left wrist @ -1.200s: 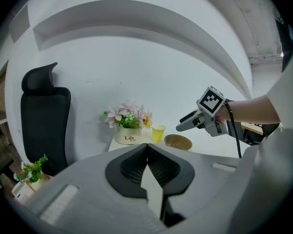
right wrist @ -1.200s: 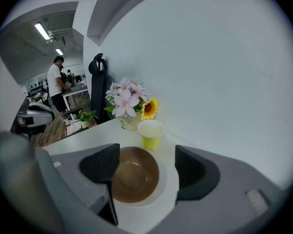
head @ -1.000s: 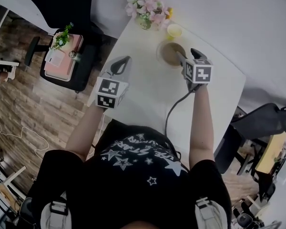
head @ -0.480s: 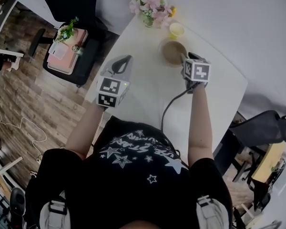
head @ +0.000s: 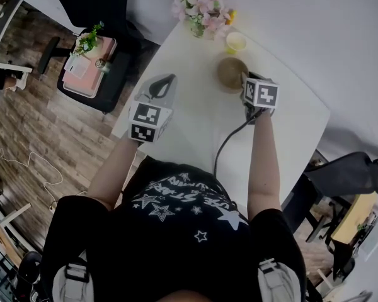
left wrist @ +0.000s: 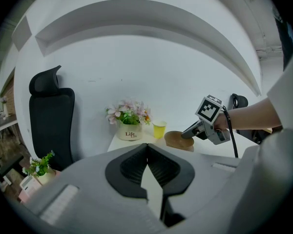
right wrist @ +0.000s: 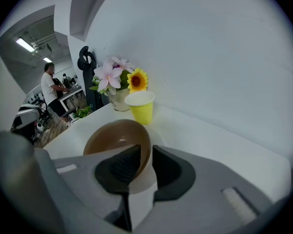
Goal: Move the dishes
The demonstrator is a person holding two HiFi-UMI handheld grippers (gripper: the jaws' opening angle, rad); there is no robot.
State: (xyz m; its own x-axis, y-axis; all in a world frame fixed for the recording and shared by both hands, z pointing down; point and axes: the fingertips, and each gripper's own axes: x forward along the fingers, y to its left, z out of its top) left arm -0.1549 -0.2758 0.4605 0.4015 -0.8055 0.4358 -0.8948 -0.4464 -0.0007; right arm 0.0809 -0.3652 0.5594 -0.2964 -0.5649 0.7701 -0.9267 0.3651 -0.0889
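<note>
**A:** Anything held on the right?

**B:** Yes. Right gripper (right wrist: 146, 150), a grey moulded shell with black ribbed pads, pinching the near rim of the brown bowl (right wrist: 115, 135). One pad inside the glossy hollow, the other against the outer wall. Has just been closing its jaws, with that thin curved rim between them.

**A:** Where on the table?

**B:** From the head view, at about one o'clock on the white table (head: 195, 118), a smooth matt top with rounded corners. Round and deep-sided, dark brown inside. Resting on the tabletop, near the far edge.

**A:** Anything close by?

**B:** Small yellow cup (right wrist: 141, 106), tapered, pale inside, at twelve o'clock of the bowl and just apart from it. Further off, at eleven o'clock, a cream flower pot (left wrist: 129, 130) with soft pink blooms, green leaves and one yellow sunflower head.

**A:** And the left side?

**B:** Left gripper (left wrist: 147, 147) pressed together at the tips, nothing between its ribbed black pads. Hovers over the table's left edge, at about nine o'clock, well apart from the bowl.

**A:** Other details?

**B:** White marker cube (head: 260, 94) with black squares on the right gripper, and a matching one on the left. Thin black cable (head: 223, 150) curving from the right gripper back toward six o'clock. Black high-backed office chair (left wrist: 51, 116) against the plain white wall, at ten o'clock in the left gripper view.
</note>
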